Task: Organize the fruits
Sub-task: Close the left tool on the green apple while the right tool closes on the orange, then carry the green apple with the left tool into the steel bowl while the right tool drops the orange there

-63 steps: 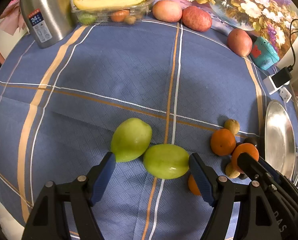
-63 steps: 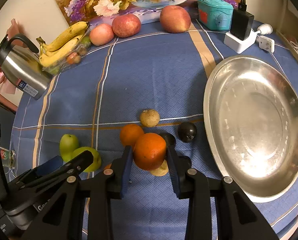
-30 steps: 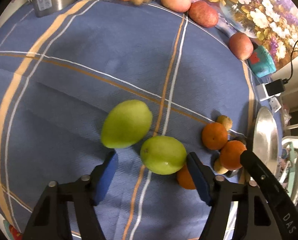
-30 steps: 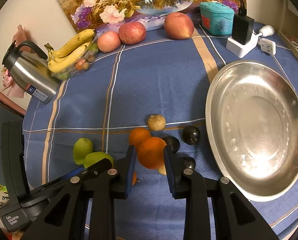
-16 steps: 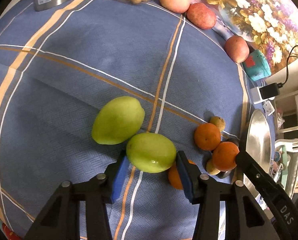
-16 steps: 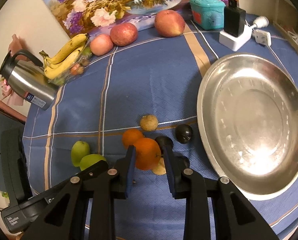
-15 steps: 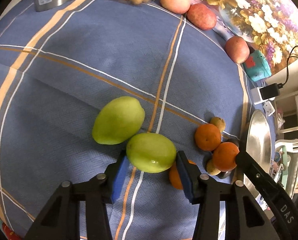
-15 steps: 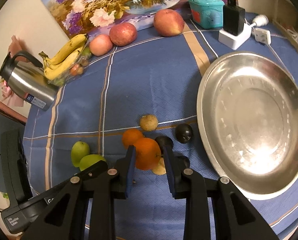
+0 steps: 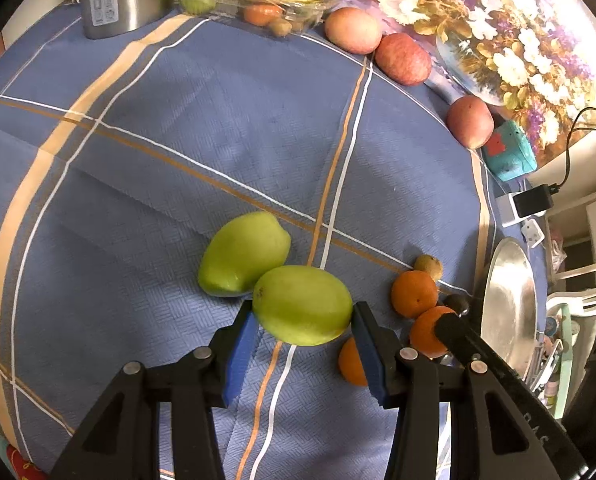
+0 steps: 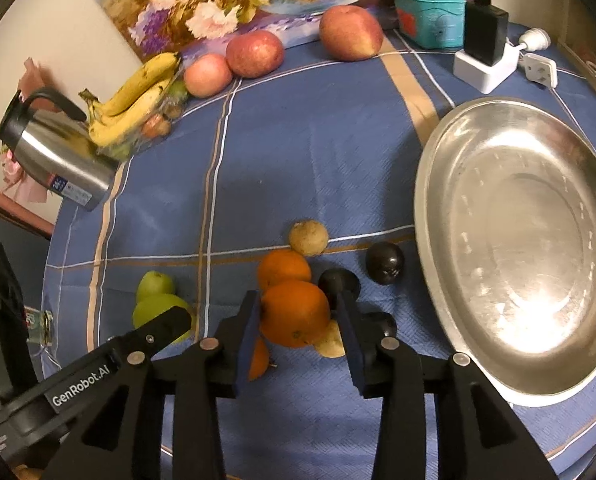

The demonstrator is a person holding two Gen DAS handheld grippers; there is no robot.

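We hold two fruits at once. Our left gripper (image 9: 302,340) has its blue fingers (image 9: 239,354) pressed on both ends of a green fruit (image 9: 304,304), about a third open, so the fruit's long axis runs straight across the gap from 9 to 3 o'clock. A second green fruit (image 9: 243,254) lies touching it at 11 o'clock, outside the fingers.

Our right gripper (image 10: 298,332) has an orange (image 10: 295,312) between its fingers, and its jaws are opening at this moment. The left pad touches the orange's skin; on the right we cannot tell contact from a thin gap, so we judge the grip to be loosening or already let go. Another orange (image 10: 283,268) sits just behind it at 12 o'clock, two dark fruits (image 10: 385,262) lie at 1 to 2 o'clock, and a pale fruit (image 10: 309,237) is beyond them.

The relation that matters is the steel bowl (image 10: 430,184): in the right wrist view it lies at 2 to 3 o'clock from the orange, near, with only the dark fruits between. From the green fruit it is at 3 o'clock across the whole cluster of oranges. So we judge the right hand nearer the bowl, while the left must carry its fruit over the cluster on the blue counter (image 9: 217,120).
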